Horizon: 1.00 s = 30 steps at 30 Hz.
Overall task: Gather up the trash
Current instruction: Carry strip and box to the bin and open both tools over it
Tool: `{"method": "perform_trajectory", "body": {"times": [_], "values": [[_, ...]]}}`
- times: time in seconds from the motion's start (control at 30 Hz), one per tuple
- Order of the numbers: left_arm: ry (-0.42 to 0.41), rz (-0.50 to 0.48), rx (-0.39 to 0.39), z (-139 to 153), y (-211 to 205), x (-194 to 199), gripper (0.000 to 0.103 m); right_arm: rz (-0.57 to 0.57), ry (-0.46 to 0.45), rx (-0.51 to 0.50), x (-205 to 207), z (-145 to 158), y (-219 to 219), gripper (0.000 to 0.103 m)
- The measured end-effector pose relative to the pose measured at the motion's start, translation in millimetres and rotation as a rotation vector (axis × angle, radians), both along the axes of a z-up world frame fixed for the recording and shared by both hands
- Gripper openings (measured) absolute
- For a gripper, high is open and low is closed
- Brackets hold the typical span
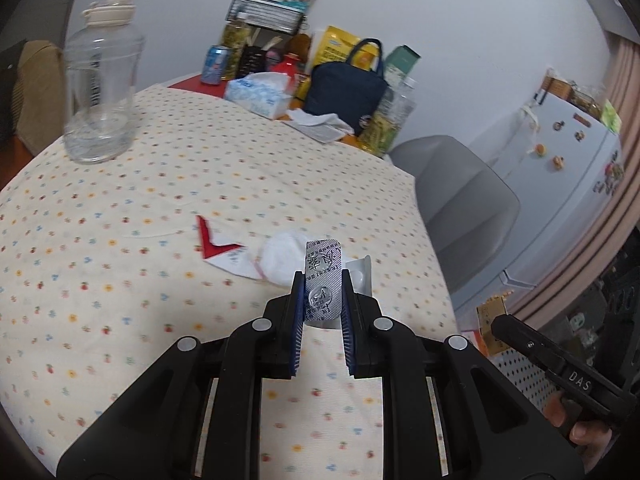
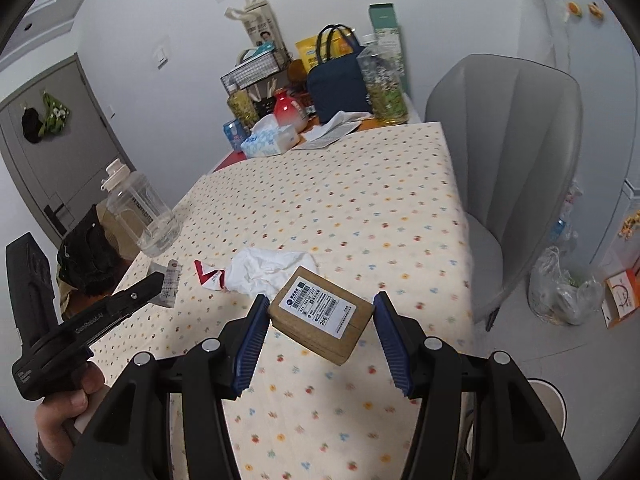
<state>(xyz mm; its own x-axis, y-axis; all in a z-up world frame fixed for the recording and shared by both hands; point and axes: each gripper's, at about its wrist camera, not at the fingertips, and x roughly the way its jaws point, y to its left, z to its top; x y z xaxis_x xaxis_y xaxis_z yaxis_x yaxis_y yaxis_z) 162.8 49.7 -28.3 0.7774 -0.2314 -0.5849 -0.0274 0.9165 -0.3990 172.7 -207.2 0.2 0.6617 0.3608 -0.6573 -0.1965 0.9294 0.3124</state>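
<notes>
cream tablecloth with little coloured dots covers the table [image 2: 360, 208], white wall behind it and a grey chair [image 2: 516, 152] pushed up to its right edge. left gripper [image 1: 322, 280] is pinched narrow on a silver blister pack [image 1: 322, 280], held upright between the blue pads, so you see the foil back with printed characters, crinkled, and one popped bubble dent low down. from the other camera the same pack shows off the table's left edge, hanging in the air in that gripper. right gripper [image 2: 320, 316] is about half wide and clamped on a small brown cardboard box [image 2: 322, 320], flat and squarish, tilted with one corner pointing toward the camera, white shipping label with barcodes and a blue round logo stuck on top. it's lifted above the cloth near the front edge, both pads touching its sides. still lying on the cloth, around the middle toward the near edge: a crumpled white tissue [image 2: 268, 266] and, touching its left side, a torn white wrapper with a red stripe [image 2: 210, 274]. clear plastic water bottle [image 2: 140, 212] with a white lid stands at the left edge. far edge is crowded: tissue box [image 2: 270, 140], navy lunch bag [image 2: 340, 80], wire basket [image 2: 254, 70], a red and white jar [image 2: 286, 110], a blue can [image 2: 232, 132]. a hand [image 2: 68, 404] shows wrapped around the left gripper's handle.
</notes>
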Motion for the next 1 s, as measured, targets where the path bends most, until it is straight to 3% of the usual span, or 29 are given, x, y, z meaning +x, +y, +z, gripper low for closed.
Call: {"method": "perform_trajectory", "body": {"times": [0.23, 0.63, 1.0], "values": [[-0.006, -0.102, 0.006, 1.0, -47.3, 2.6, 0.017, -0.086, 0.011, 0.005, -25.0, 1.0, -44.8, 0.053], [-0.002, -0.28, 0.027, -0.9, -126.1, 11.1, 0.017, -0.258, 0.062, -0.027, -66.9, -23.4, -107.2, 0.053], [0.057, -0.415, 0.075, -25.2, -196.9, 14.5, 0.017, -0.392, 0.118, -0.029, -87.3, -53.0, -165.6, 0.053]]}}
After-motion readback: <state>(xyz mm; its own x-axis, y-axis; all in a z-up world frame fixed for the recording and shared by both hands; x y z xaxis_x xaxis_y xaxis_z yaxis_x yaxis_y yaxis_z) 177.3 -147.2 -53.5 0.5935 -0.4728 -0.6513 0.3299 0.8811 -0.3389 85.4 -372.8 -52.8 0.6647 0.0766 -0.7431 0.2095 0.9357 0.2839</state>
